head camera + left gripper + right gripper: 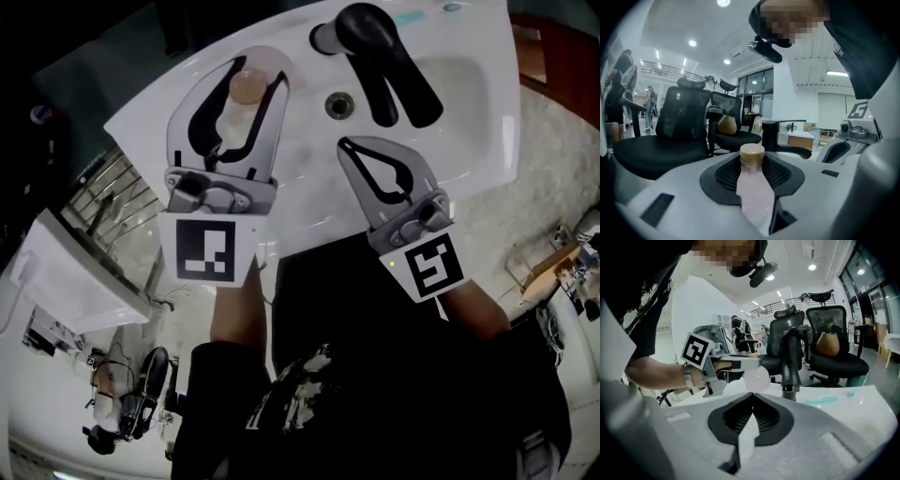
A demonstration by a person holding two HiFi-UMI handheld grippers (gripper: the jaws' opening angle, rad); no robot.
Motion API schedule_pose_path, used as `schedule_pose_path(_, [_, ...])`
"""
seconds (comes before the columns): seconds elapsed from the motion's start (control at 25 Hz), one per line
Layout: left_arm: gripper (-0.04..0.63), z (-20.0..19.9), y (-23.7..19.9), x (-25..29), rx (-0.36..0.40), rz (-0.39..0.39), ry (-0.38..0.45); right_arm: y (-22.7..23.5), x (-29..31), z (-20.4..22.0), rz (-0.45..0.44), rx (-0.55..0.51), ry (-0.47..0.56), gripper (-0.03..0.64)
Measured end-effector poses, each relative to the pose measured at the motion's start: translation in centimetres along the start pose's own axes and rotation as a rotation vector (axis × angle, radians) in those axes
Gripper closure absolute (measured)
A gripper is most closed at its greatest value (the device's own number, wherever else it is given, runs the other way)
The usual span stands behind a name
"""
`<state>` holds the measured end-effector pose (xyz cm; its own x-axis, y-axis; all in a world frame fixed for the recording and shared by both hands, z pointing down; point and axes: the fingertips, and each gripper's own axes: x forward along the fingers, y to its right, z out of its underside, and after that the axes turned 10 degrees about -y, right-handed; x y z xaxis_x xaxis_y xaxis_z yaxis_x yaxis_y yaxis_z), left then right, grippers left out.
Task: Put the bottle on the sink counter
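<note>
Grips bottle in left claw over counter's left corner.
Holds right claw closed, empty; should land upright, clear of basin.

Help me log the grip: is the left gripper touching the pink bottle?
Touching. The left gripper view shows the left gripper clamped against both sides of the pink bottle, with no gap.

Bottle: pale pink body, tan cap.
Hold: pinched between the jaws of my left gripper, cap near the jaw tips.
Place: over the white desk, left of its basin; contact unclear.
</note>
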<state>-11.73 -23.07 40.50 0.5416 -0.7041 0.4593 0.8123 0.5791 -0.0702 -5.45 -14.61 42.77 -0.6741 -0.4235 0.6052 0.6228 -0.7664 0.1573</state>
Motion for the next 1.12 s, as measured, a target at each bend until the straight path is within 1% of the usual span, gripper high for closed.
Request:
schedule_pose_path(0.24, [0.446, 1.7, 0.3, 2.6, -0.007, 0.018, -0.020, 1.1, 1.6, 1.1, -0.027, 0.012, -0.019, 0.621])
schedule_pose_path(0.44, [0.446, 2.4, 1.1, 3.6, -0.029, 0.035, -0.017, 1.1, 2.0, 2.1, -0.047, -0.006, -0.040, 0.621])
schedule_pose_path(0.52, [0.446, 2.5, 1.3, 4.1, -0.017, 0.033, -0.016, 1.1, 2.2, 2.5, -0.054, -0.006, -0.045, 0.621])
schedule_pose_path(0.8, [0.446, 2.7, 1.6, 4.8, 0.063, -0.020, -0.001, 1.4, 2.2, 3.4, -0.064, -0.010, -0.055, 0.621])
schedule_pose_path(1.08, [0.443, 2.6, 1.6, 4.8, 0.040, -0.054, 0.021, 1.4, 2.1, 3.4, -0.065, 0.003, -0.053, 0.621])
schedule_pose_path(1.12, [0.419, 2.3, 1.6, 4.8, 0.034, -0.057, 0.031, 1.4, 1.9, 3.4, -0.061, 0.011, -0.054, 0.621])
